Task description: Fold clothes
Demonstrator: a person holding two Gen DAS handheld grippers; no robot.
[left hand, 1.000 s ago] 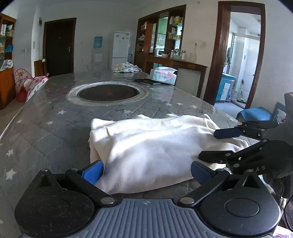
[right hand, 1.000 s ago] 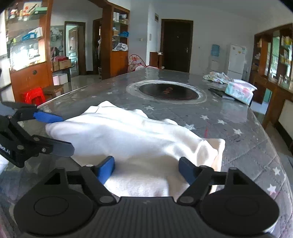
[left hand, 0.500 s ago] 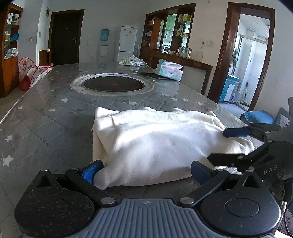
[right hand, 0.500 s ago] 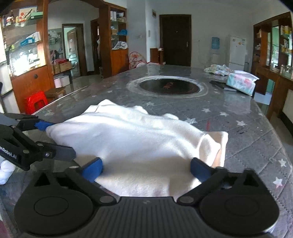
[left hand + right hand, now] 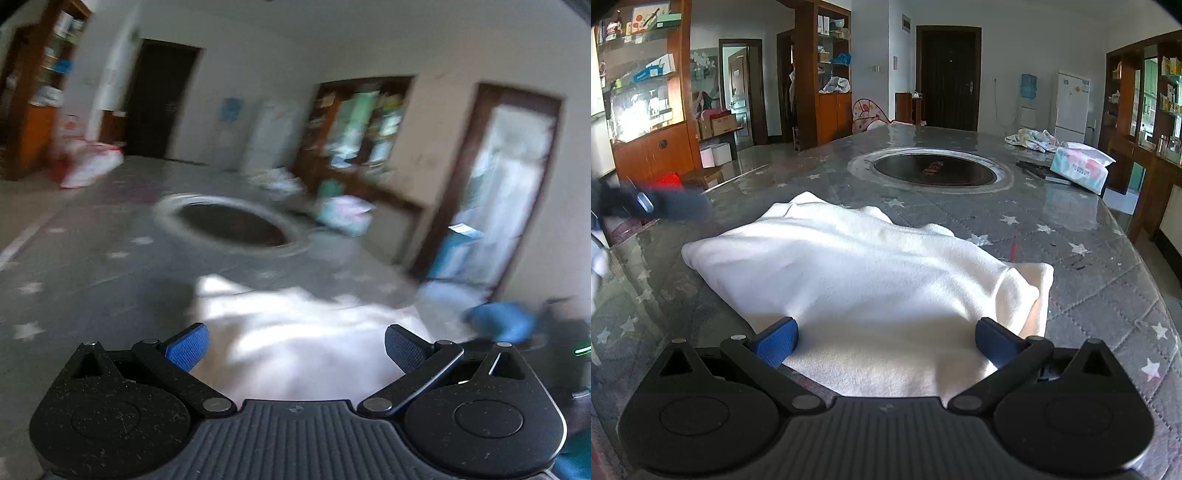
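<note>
The white garment (image 5: 864,273) is lying folded on the table (image 5: 1089,266), just this side of the round inset hob (image 5: 932,171), long axis running left-right. The right gripper (image 5: 884,341) is hovering nearer, jaws having just been opening, spread wide with cloth between but unpinched; the left gripper (image 5: 295,347) is gaping wide too, gripping nothing.

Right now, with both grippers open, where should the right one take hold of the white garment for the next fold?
Probably the right-hand corner of the white garment, where layered edges stick out on the table. Come in low from the right with the right gripper; its jaws stand wide, pressing nothing. That corner gives a thin edge to pinch; the middle is a smooth, flat mound. The left gripper is also open.
</note>
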